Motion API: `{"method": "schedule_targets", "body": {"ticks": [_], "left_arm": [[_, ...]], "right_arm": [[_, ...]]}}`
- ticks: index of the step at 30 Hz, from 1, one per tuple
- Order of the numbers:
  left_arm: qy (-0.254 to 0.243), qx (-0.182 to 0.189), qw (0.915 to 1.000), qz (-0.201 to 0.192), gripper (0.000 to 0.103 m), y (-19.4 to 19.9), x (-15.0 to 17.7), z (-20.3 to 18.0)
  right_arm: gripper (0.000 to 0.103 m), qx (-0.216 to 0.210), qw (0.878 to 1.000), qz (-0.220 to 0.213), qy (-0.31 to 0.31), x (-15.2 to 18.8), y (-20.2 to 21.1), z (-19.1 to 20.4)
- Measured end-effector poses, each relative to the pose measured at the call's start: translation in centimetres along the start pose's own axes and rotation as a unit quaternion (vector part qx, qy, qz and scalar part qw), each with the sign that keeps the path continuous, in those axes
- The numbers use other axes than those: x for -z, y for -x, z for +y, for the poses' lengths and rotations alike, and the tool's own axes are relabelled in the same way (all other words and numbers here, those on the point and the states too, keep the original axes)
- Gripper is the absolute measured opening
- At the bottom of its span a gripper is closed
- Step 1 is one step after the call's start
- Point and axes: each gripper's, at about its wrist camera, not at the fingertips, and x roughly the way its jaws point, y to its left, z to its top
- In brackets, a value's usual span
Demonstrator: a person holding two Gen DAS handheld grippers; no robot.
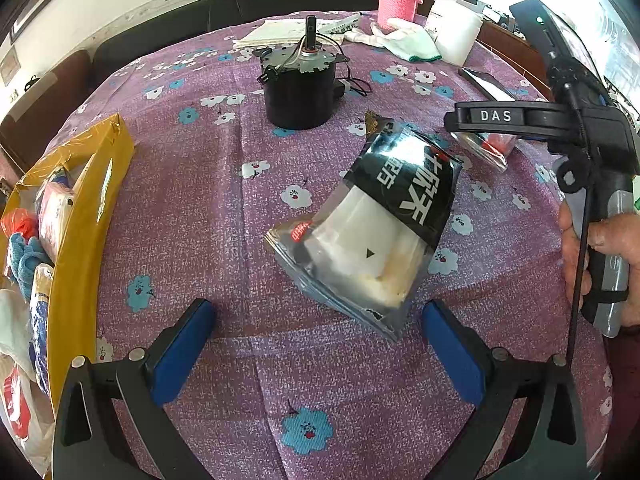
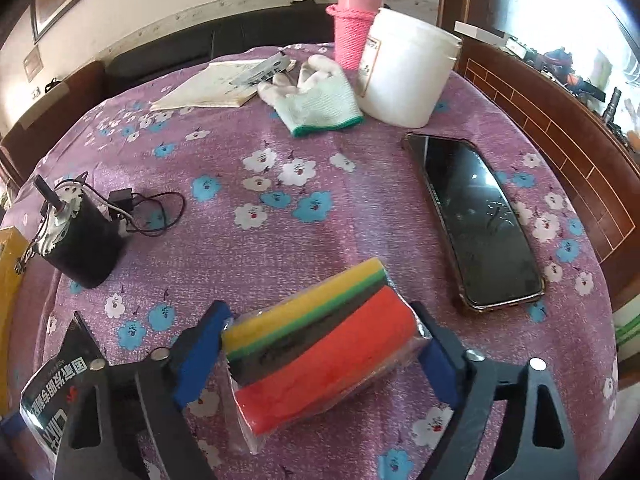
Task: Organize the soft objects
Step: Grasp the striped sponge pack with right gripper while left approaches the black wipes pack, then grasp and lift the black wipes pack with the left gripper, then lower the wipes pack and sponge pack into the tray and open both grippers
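Observation:
A black and clear packet with white soft content [image 1: 372,224] lies on the purple flowered tablecloth [image 1: 240,200], just ahead of my open left gripper [image 1: 316,344]. The packet's corner also shows in the right wrist view [image 2: 52,392]. My right gripper [image 2: 316,356] has its blue pads [image 2: 200,348] on both ends of a plastic-wrapped pack of yellow, green, black and red sponges [image 2: 320,352] resting on the cloth. In the left wrist view the right gripper [image 1: 496,120] sits over that pack [image 1: 496,146]. A yellow box [image 1: 80,216] at the left holds several soft items.
A black motor with wires [image 1: 300,88] stands mid-table. A phone [image 2: 480,224] lies at the right. A white glove [image 2: 316,96], a white tub [image 2: 404,80], a pink flask [image 2: 356,24] and papers [image 2: 216,88] sit at the back.

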Motion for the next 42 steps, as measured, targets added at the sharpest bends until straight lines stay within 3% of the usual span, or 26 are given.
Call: {"method": "schedule_targets", "body": {"ticks": [4, 6, 10, 15, 19, 21, 22, 23, 25, 28, 32, 36, 38, 42], "left_arm": [[-0.005, 0.011, 0.9999, 0.01, 0.103, 0.4, 0.0, -0.1], [0.005, 0.027, 0.9996, -0.005, 0.103, 1.0, -0.2, 0.1], [-0.016, 0.019, 0.9994, -0.024, 0.103, 1.8, -2.0, -0.5], [-0.071, -0.001, 0.9971, -0.027, 0.103, -0.2, -4.7, -2.4], [-0.068, 0.005, 0.9977, -0.008, 0.103, -2.5, -5.9, -3.0], [-0.047, 0.026, 0.9985, -0.003, 0.092, -2.7, -5.8, -2.4], [-0.042, 0.03, 0.9986, -0.003, 0.078, -2.7, -5.8, -2.3], [-0.04, 0.027, 0.9988, -0.01, 0.055, -2.3, -5.7, -2.1], [-0.027, 0.042, 0.9987, -0.011, 0.049, -1.4, -5.5, -1.5], [-0.004, 0.065, 0.9972, -0.035, 0.048, 1.0, -4.6, -0.2], [0.043, 0.106, 0.9905, -0.075, 0.048, 5.8, -3.3, 3.9], [0.103, 0.109, 0.9824, -0.111, 0.049, 10.3, -2.7, 10.9], [0.133, 0.094, 0.9796, -0.118, 0.049, 11.4, -2.7, 14.6], [0.173, 0.021, 0.9792, -0.105, 0.049, 11.3, -3.5, 22.5]], "right_arm": [[0.085, -0.001, 1.0, -0.003, 0.001, 0.6, 0.7, -0.4], [0.085, -0.005, 1.0, -0.003, -0.002, 0.9, 1.0, -0.8], [0.085, -0.028, 0.999, -0.007, -0.025, 1.1, 1.5, -1.9], [0.085, -0.055, 0.997, -0.015, -0.05, 0.9, 1.6, -2.6], [0.085, -0.062, 0.996, -0.02, -0.054, 0.9, 1.6, -2.7], [0.085, -0.066, 0.996, -0.022, -0.056, 0.9, 1.6, -2.7], [0.085, -0.068, 0.996, -0.023, -0.056, 0.9, 1.6, -2.7], [0.085, -0.07, 0.996, -0.024, -0.056, 0.9, 1.6, -2.7], [0.085, -0.073, 0.996, -0.025, -0.055, 0.9, 1.6, -2.6], [0.085, -0.076, 0.995, -0.028, -0.054, 1.0, 1.6, -2.6], [0.085, -0.08, 0.995, -0.034, -0.053, 1.2, 1.8, -2.5], [0.085, -0.073, 0.996, -0.049, -0.036, 1.3, 2.6, -1.9], [0.085, -0.069, 0.996, -0.055, -0.02, 1.5, 3.4, -1.1], [0.086, -0.11, 0.992, -0.067, 0.005, 1.9, 6.6, 1.9]]}}
